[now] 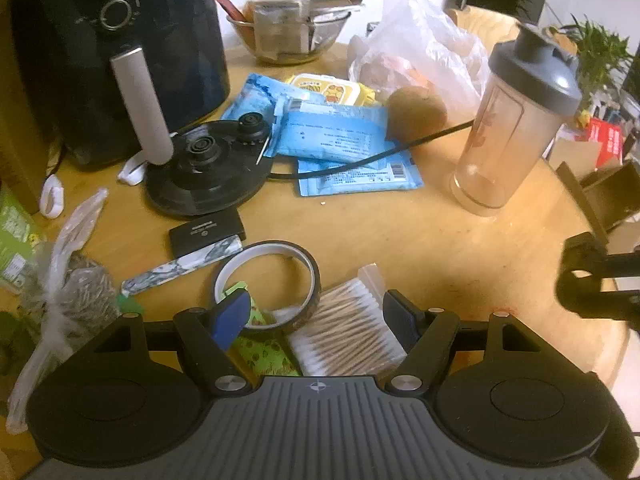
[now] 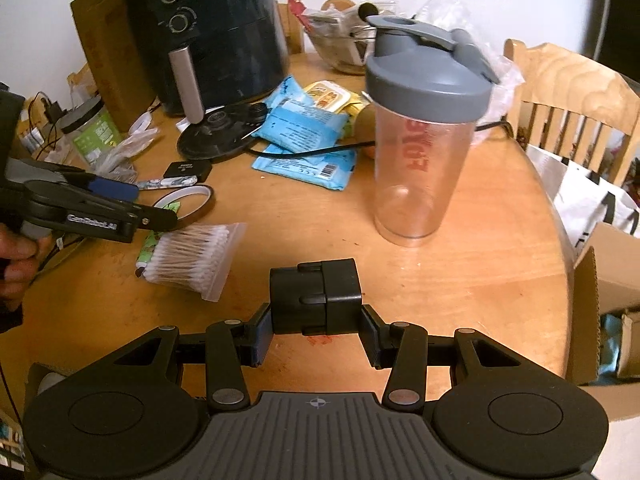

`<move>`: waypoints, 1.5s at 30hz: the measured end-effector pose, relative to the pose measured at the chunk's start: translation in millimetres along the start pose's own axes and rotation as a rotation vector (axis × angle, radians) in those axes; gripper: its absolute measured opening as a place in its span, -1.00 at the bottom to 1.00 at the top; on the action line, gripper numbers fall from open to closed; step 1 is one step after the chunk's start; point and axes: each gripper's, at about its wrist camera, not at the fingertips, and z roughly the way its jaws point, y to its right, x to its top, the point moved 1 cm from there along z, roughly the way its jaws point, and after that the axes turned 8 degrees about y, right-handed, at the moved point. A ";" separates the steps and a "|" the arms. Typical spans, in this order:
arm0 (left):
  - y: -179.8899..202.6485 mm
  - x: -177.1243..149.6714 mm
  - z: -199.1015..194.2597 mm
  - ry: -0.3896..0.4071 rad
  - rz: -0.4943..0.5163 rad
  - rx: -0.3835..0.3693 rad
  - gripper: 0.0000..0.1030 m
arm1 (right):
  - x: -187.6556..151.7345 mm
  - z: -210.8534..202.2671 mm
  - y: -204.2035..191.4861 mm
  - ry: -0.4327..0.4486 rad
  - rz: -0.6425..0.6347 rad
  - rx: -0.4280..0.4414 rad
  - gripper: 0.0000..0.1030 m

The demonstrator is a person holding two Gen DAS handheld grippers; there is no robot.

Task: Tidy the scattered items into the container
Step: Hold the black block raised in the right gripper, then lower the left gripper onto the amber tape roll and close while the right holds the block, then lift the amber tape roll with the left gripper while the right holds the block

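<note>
Holding a black plastic block [image 2: 316, 296] clamped between its pads, the right tool [image 2: 316, 334] hangs above the bench [image 2: 460, 280], short of the cardboard box [image 2: 600, 304] at the right edge (judged to be the container). The left tool [image 1: 316, 316] stands wide open over the cotton swab pack [image 1: 348, 328], gripping nothing. Tape roll [image 1: 267, 280], blue packets [image 1: 340, 140] and small black case [image 1: 206, 232] remain scattered; the task is at an early stage

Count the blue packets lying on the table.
3. One blue packet lies nearest the air fryer, one sits on top in the middle, and one lies flat under the black cord. More may be hidden underneath.
</note>
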 end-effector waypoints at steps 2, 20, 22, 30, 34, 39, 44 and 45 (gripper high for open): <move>-0.5 1.1 6.3 -0.004 0.005 -0.008 0.41 | -2.6 -2.9 3.2 0.000 0.021 -0.008 -0.06; -5.5 2.6 51.7 -0.088 0.006 -0.062 -0.27 | -18.9 -15.3 18.1 -0.022 0.072 -0.065 -0.06; -6.7 2.6 52.4 -0.090 0.000 -0.054 -0.45 | -19.1 -16.2 19.1 -0.020 0.072 -0.068 -0.06; -8.4 5.5 48.0 -0.086 -0.023 -0.027 -0.84 | -17.6 -16.8 18.4 -0.018 0.061 -0.060 -0.06; -7.7 5.6 39.7 -0.067 -0.029 -0.021 -0.84 | -15.4 -17.8 16.7 -0.013 0.051 -0.049 -0.06; -7.9 5.7 25.6 -0.035 -0.042 -0.008 -0.84 | -12.4 -20.2 14.5 -0.004 0.036 -0.035 -0.06; -7.0 4.9 5.2 0.003 -0.051 0.001 -0.84 | -8.6 -23.8 12.8 0.010 0.018 -0.017 -0.06; -6.4 4.7 0.9 0.011 -0.052 0.003 -0.84 | -7.6 -24.7 12.3 0.014 0.014 -0.014 -0.06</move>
